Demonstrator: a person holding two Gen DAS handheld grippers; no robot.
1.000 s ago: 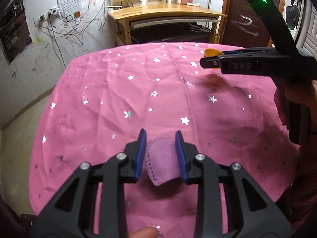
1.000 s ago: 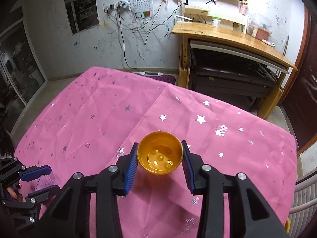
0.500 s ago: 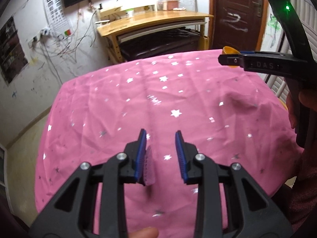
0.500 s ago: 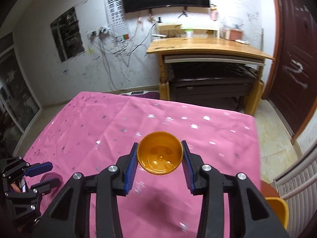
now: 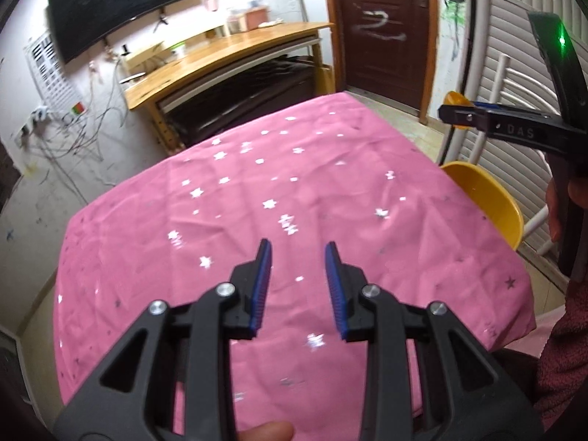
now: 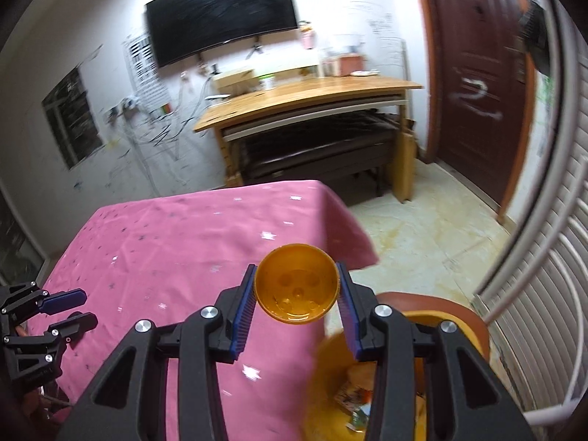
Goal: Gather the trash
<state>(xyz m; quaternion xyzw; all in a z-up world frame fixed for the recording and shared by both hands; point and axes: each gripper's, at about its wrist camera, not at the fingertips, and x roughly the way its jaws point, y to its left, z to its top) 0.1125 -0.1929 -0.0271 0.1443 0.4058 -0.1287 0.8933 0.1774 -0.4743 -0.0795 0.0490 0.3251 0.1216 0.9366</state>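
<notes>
The right claw (image 6: 297,299) is clamped on a small orange cup (image 6: 297,284), its blue pads pressing either side of the cup, open mouth facing back toward the hand. The cup is held in the air past the right edge of the worktop (image 6: 176,242) with its pink star-printed cloth, above and just beyond the rim of a yellow bin (image 6: 330,378) that stands on the floor beside the worktop. Scraps of paper lie at the bottom of the bin.

The left claw (image 5: 297,286) hangs over the pink cloth with its pads apart and, in its own view, nothing showing between them. From there the cup shows as an orange sliver (image 5: 454,100) at the tip of the other claw, well off to the right, above the bin (image 5: 488,202).
</notes>
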